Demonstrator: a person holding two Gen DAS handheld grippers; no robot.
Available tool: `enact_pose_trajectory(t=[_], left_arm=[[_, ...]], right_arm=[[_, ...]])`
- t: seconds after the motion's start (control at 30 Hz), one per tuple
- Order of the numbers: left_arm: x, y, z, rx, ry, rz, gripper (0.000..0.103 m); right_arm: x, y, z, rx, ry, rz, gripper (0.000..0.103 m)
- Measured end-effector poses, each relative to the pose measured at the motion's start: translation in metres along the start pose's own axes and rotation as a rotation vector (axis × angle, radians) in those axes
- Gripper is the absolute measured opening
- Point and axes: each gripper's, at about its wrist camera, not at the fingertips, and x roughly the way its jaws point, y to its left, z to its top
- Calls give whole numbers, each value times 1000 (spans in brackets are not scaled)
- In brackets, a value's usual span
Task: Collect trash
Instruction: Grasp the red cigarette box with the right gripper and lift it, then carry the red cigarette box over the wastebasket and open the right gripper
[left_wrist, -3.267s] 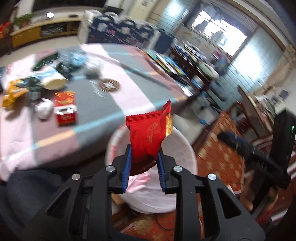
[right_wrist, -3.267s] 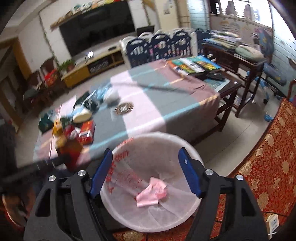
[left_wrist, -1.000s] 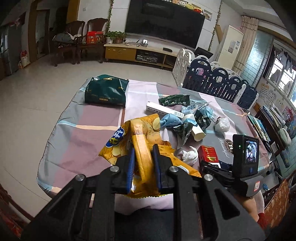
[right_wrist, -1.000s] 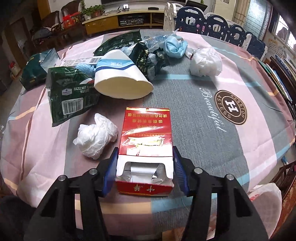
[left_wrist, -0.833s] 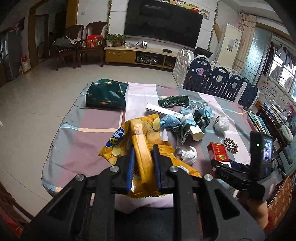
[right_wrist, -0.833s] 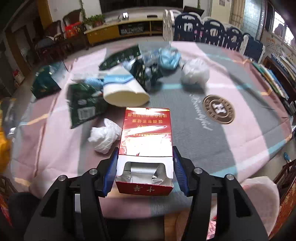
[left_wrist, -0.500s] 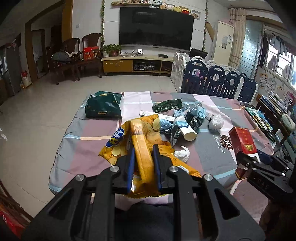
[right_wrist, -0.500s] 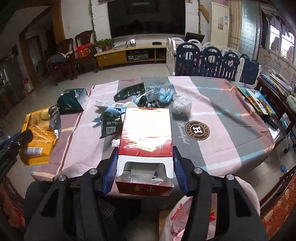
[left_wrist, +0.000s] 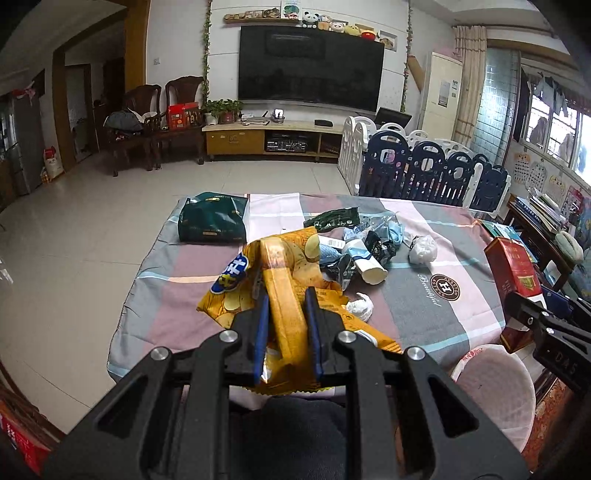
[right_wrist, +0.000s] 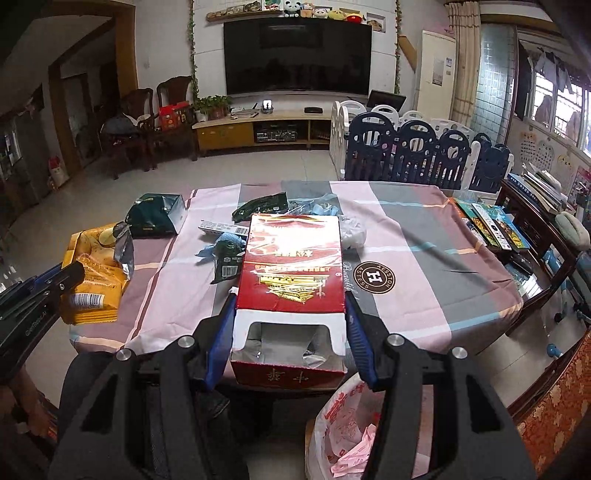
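The left gripper (left_wrist: 284, 314) has its jaws closed on a yellow chip bag (left_wrist: 280, 266), pinching a folded ridge of the foil; the bag is lifted clear of the bench (left_wrist: 177, 295) and fans out toward 12 o'clock in the left wrist view. In the right wrist view the same bag (right_wrist: 94, 280) shows at 9 o'clock, off the bench's near left corner.

The right gripper (right_wrist: 290, 332) has its jaws clamped on the 2 long sides of a red cigarette carton (right_wrist: 291, 273), its torn white end facing the camera. The carton is held in the air above the bench's near edge. At 5 o'clock below it sits a white bin bag (right_wrist: 332, 417) with pink scraps (right_wrist: 354, 458) inside. From the left wrist the carton (left_wrist: 511, 267) appears at 3 o'clock, with the bin bag (left_wrist: 495, 391) below at 4 o'clock.

Trash remaining on the bench: a dark green pouch (left_wrist: 212, 221) at 11 o'clock, a paper cup (left_wrist: 369, 264) lying on its side amid blue and dark wrappers at 1 o'clock, a crumpled white wad (left_wrist: 360, 304) near the bag, and a white plastic ball (left_wrist: 423, 249) farther right.
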Motion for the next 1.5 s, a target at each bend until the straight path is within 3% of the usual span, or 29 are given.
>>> enact_pose_trajectory(t=[1.23, 1.4, 1.5], left_arm=[[10, 0, -6, -14, 30, -3, 20], [10, 0, -8, -14, 29, -16, 20], [12, -6, -12, -4, 38, -36, 20]], right_arm=[[9, 2, -12, 16, 32, 24, 55], [7, -21, -18, 44, 44, -5, 55], [11, -46, -34, 64, 89, -66, 55]])
